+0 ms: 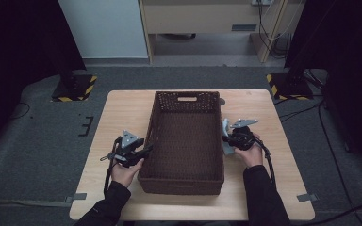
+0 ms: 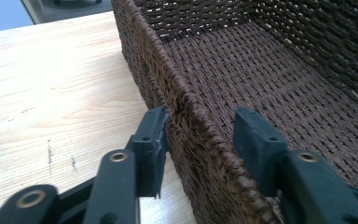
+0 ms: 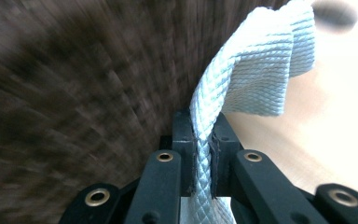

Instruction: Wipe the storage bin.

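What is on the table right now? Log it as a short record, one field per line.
surface: light wooden table
container: brown wicker basket, nothing inside it
left gripper: jaws open, astride the basket's left wall, one outside and one inside, the inner one clear of the weave
right gripper: jaws shut on a pale blue woven cloth
cloth position: outside the basket, beside its right wall
image quality: right gripper view is motion-blurred on the basket side

I see the left gripper [image 1: 143,150] at the wicker basket's [image 1: 185,181] left wall; the right gripper [image 1: 226,136] holds a pale cloth [image 1: 226,143] beside its right wall.
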Available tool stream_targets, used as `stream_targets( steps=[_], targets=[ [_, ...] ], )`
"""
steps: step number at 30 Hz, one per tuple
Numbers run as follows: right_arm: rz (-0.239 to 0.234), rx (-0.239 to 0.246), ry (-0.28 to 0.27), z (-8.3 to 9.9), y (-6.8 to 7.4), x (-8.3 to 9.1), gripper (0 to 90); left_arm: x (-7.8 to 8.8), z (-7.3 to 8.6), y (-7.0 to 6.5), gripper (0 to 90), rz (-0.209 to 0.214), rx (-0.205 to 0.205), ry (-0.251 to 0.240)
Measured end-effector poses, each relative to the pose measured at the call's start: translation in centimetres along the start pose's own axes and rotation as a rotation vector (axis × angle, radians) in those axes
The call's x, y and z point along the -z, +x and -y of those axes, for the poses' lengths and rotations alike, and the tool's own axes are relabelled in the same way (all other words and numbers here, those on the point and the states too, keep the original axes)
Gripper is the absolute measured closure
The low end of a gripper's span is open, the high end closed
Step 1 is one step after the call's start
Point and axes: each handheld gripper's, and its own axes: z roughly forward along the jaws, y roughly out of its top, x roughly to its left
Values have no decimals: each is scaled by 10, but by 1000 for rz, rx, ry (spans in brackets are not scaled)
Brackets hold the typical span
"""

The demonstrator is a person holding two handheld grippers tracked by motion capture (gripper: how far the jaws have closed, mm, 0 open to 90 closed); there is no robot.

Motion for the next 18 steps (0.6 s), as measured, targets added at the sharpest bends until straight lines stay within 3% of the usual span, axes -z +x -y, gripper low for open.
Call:
stream_targets(
  steps=[4, 7, 9, 12, 18],
  targets=[
    [-13, 25, -123, -16, 2, 31, 841, 6, -1, -1, 486, 30, -11, -5],
    [-24, 51, -152, -23, 8, 44, 841, 10, 2, -5, 493, 29, -55, 19],
    [-20, 72, -133, -22, 10, 43, 841, 11, 5, -6, 511, 30, -73, 33],
    [-16, 63, -93, -13, 9, 36, 841, 12, 8, -6, 524, 40, -60, 36],
    [-5, 23, 39, 13, 7, 10, 840, 11, 8, -8, 611, 45, -51, 29]
  ],
)
